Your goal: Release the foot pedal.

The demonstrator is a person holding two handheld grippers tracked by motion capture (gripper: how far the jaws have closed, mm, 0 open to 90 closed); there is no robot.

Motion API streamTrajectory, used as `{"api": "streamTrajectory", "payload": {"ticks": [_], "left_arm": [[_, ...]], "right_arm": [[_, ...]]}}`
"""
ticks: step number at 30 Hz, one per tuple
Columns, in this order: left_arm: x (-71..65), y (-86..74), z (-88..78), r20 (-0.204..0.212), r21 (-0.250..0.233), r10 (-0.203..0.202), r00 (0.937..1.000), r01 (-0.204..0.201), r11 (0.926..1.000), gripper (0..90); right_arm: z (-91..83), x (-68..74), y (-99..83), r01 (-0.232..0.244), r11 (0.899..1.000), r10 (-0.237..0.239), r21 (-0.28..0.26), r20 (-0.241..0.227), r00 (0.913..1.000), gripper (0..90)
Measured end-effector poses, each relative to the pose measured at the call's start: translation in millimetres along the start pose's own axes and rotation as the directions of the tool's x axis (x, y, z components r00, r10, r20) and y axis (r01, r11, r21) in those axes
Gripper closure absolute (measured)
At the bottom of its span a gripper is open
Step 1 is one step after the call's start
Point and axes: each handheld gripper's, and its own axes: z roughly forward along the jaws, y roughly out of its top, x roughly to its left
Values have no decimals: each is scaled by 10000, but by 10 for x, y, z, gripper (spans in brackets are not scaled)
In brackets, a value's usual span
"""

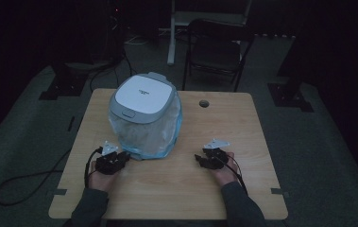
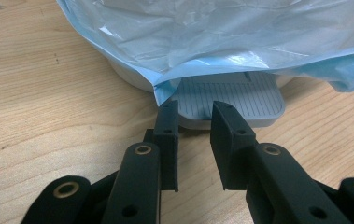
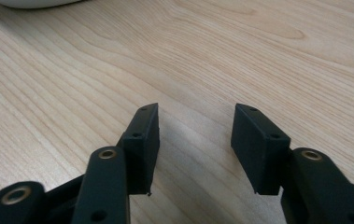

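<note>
Your white-lidded grey pedal bin stands at the desk's eleven o'clock, its translucent blue plastic liner bag already draped down the outside. Left claw gapes empty at the ribbed grey pedal; right claw rests apart (nothing held). Judging by this, little remains.

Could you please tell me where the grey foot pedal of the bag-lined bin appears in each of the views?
High view: the foot pedal peeks out at the bin's near base, beside the left gripper.
Left gripper view: centre, just beyond the open jaws, under the blue bag.
Right gripper view: not in it.
Shared landmark: the wooden table.
</note>
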Motion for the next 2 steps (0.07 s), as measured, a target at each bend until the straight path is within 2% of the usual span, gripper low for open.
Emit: {"api": "streamTrajectory", "payload": {"ticks": [1, 2], "left_arm": [[1, 0, 0, 1, -12, -17, 10000, 17, 10000, 730], [1, 0, 0, 1, -12, -17, 10000, 17, 10000, 728]], "right_arm": [[14, 8, -8, 3, 9999, -3, -104, -83, 10000, 427], [14, 8, -8, 3, 9999, -3, -104, -83, 10000, 427]]}}
